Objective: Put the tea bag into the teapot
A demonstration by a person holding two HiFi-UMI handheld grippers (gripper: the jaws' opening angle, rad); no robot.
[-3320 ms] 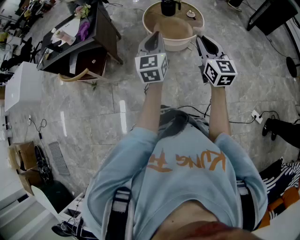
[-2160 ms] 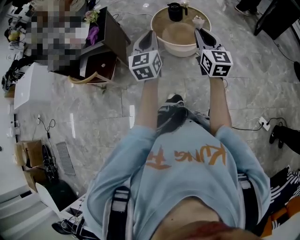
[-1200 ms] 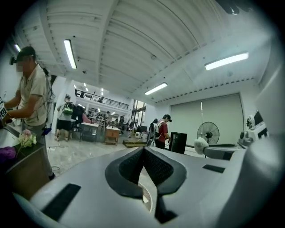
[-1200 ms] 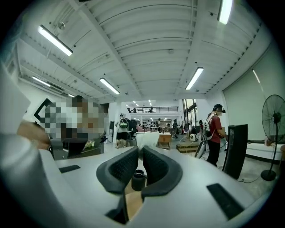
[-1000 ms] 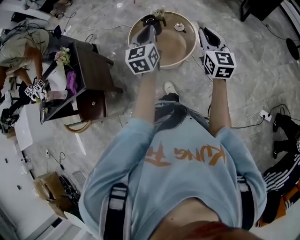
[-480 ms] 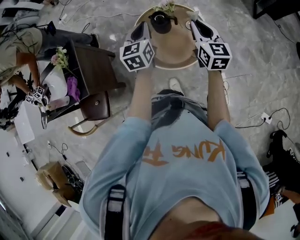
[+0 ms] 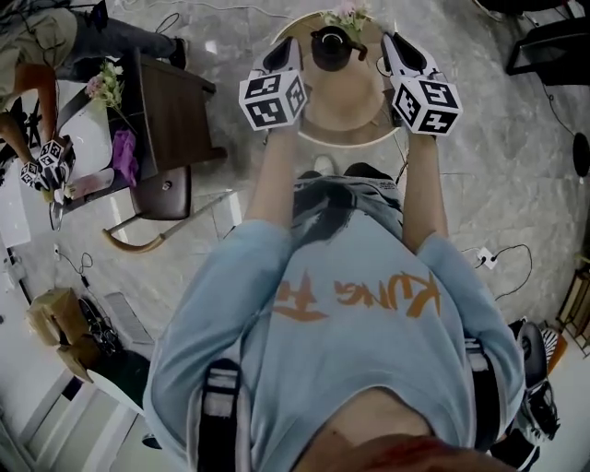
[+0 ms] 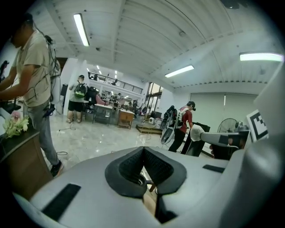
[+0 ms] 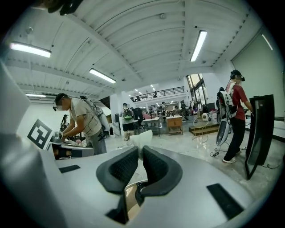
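A dark teapot (image 7: pixel 330 46) stands on the round wooden table (image 7: pixel 346 115) at the top of the head view, with a small bunch of flowers (image 7: pixel 346 13) behind it. My left gripper (image 7: pixel 283 53) hovers at the teapot's left; its jaws are shut with nothing between them (image 8: pixel 143 151). On the teapot's right my right gripper (image 7: pixel 395 46) hangs over the table edge. In the right gripper view its jaws (image 9: pixel 140 149) are shut on a white tea bag (image 9: pixel 142 139), whose corner pokes up past the tips. Both grippers point out level into the room.
A dark side table (image 7: pixel 171 88) with flowers and a chair (image 7: pixel 161 198) stand to the left. Another person (image 7: pixel 37 55) works at the top left with grippers. Cables (image 7: pixel 498 253) lie on the marble floor. Black furniture (image 7: pixel 553 37) is at the top right.
I have walked up to the round table: it went from ahead of the grippers to beneath them. The teapot now sits between the two grippers. Both jaws stay shut.
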